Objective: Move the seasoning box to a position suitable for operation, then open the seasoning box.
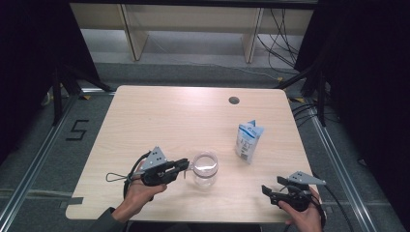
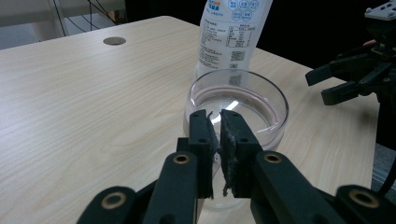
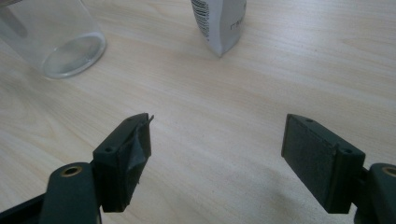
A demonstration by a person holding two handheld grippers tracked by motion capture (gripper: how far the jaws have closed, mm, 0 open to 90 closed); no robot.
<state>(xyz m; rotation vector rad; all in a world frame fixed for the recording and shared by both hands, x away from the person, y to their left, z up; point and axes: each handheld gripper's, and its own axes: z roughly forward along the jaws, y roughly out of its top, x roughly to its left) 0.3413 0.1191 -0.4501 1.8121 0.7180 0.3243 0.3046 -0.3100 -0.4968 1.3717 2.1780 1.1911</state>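
Glass jar [image 1: 205, 169] stands near the front of the table [image 1: 159, 116], and the left gripper [image 2: 215, 122] pinches its near rim tight. Right gripper [image 3: 217, 154] sits off to the jar's right with jaws wide apart, holding nothing. Just behind the jar stands a white pouch [image 1: 249, 140].
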